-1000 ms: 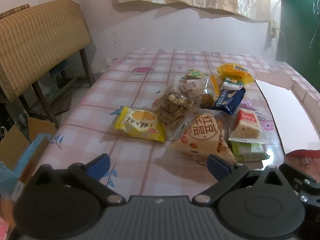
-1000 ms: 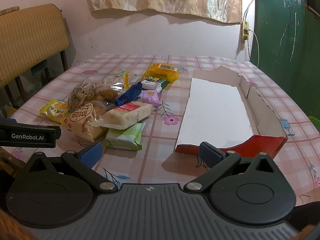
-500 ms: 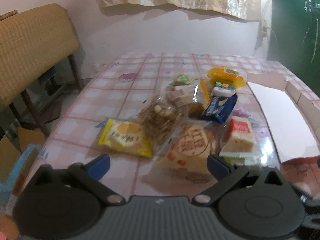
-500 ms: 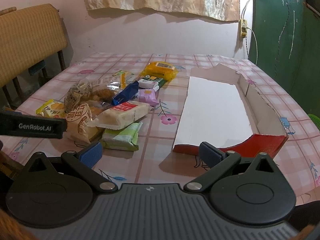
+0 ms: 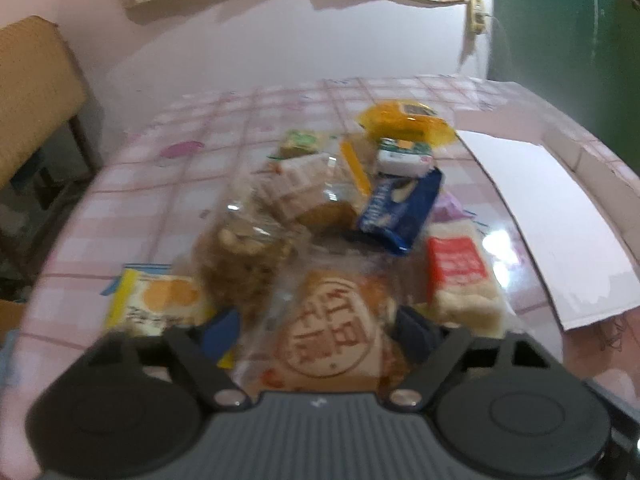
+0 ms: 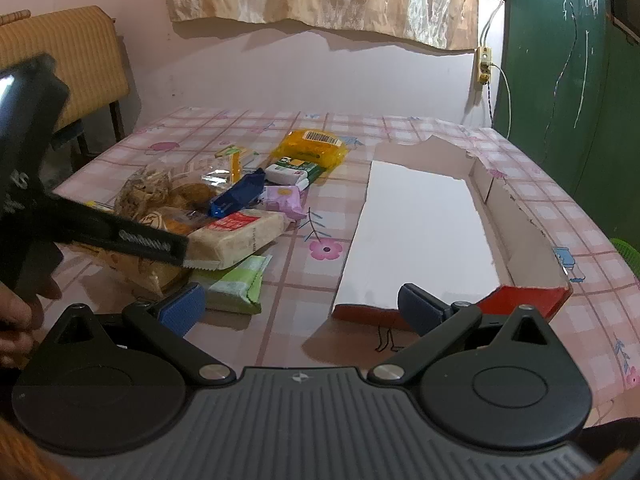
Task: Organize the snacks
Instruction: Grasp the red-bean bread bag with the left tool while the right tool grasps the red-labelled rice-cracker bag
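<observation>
My left tongs (image 5: pixel 316 330) spread wide, straddling the red-stamped pastry bag (image 5: pixel 332 340) lying on the table. Looks light, crinkly, slippery, crushable inside; pinch its sealed edge gently. Right tongs (image 6: pixel 300 308) spread, empty, just before the cardboard tray (image 6: pixel 520 240).

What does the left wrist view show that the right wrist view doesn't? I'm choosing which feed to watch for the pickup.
Left only: the left gripper, open, with the round-stamped bag lying between its fingers, and the pale yellow packet in full, though blurred.

Right only: the right gripper, open and holding nothing; the green packet; the box's red front edge; the left gripper's body from the side, over the pile.

Both: the checked table, the white box, the blue packet, the yellow bag and the red-labelled rice cake.
</observation>
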Tool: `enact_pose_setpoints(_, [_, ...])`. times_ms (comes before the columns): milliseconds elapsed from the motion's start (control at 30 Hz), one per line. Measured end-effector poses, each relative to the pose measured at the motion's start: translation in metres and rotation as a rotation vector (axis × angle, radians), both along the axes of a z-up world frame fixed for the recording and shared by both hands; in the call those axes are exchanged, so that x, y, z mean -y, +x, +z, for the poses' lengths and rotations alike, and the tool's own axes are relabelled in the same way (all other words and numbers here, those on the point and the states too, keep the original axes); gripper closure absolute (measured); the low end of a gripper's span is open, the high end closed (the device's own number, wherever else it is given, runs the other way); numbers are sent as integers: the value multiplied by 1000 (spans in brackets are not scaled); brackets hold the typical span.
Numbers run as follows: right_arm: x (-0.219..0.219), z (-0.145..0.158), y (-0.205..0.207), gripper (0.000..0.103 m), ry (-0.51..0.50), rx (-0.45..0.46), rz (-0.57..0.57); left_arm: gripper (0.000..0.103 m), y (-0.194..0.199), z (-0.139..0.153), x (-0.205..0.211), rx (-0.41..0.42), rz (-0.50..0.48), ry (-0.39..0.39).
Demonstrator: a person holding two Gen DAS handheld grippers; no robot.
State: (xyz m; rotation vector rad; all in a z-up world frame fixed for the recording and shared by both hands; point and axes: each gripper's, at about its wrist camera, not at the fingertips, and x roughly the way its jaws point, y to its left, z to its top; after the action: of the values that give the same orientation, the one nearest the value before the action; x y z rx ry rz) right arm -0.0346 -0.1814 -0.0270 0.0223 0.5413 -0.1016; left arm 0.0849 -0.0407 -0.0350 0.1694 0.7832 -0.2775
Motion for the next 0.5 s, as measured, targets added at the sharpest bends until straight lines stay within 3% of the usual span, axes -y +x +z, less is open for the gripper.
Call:
enact_pose_setpoints(133, [4, 3, 6, 0, 1, 6, -14, 48, -8, 3, 1, 41, -14, -10])
enact_pose_setpoints(300, [7, 11, 19, 0, 34, 14, -25, 61, -14, 12, -13, 48, -7, -62])
enact_pose_setpoints(500, [-3, 17, 51, 0, 74, -19, 6, 65, -27, 11, -30, 62, 25, -95])
